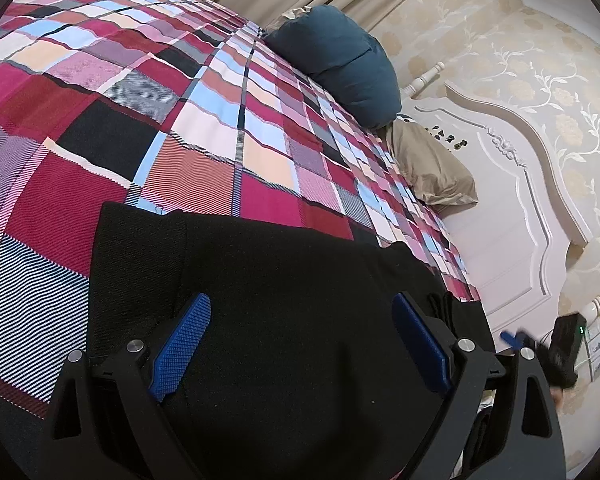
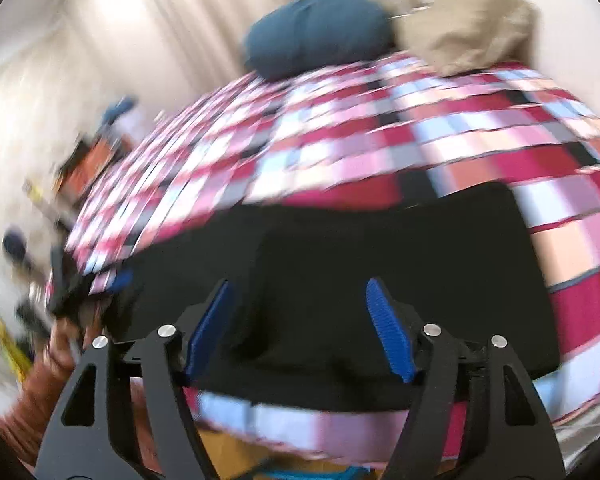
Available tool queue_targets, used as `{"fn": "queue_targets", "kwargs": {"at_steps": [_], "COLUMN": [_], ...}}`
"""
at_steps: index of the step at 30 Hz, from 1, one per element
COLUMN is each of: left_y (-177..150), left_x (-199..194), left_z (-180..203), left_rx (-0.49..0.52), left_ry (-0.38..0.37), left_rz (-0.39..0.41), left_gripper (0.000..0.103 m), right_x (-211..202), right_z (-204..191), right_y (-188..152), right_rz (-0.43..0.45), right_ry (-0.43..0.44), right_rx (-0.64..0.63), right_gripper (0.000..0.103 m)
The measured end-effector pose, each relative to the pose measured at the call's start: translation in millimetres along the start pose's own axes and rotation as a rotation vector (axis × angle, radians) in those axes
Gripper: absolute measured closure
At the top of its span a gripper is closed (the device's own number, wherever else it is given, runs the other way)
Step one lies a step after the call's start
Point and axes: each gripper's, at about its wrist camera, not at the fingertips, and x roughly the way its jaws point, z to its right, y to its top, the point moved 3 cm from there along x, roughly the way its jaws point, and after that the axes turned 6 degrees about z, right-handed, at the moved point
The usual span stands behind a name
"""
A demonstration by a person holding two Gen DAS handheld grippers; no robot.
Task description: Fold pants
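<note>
Pants (image 1: 284, 320) lie folded on the plaid bedspread (image 1: 148, 128) near its edge, flat enough to judge the fold nearly done. Left gripper (image 1: 300, 344) hovers over them, jaws apart, cloth below and between the fingers, ungripped. Right gripper (image 2: 300, 332) also stands open above the pants, holding nothing, likely just released.

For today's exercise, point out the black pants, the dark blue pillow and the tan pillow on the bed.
black pants (image 1: 284, 280), left wrist view, middle of the folded cloth.
dark blue pillow (image 1: 336, 64), left wrist view, its bulging centre.
tan pillow (image 1: 424, 164), left wrist view, middle of its case.
</note>
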Motion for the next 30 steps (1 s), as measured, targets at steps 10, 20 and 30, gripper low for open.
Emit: {"fn": "queue_targets", "kwargs": {"at_steps": [10, 20, 30], "left_y": [-2.5, -3.8, -1.4], "left_x": [-0.8, -1.0, 1.8], "left_z": [2.3, 4.5, 4.6], "left_rx": [0.012, 0.015, 0.019], "left_ry": [0.016, 0.026, 0.025], "left_rz": [0.005, 0.01, 0.011], "left_gripper": [0.012, 0.011, 0.011], "right_x": [45.9, 83.3, 37.9], "right_z": [178.0, 198.0, 201.5], "right_y": [42.6, 30.0, -0.5], "right_rz": [-0.116, -0.202, -0.207], "right_ry": [0.027, 0.106, 0.253], "right_rx": [0.452, 0.502, 0.563], "right_gripper": [0.027, 0.077, 0.051]}}
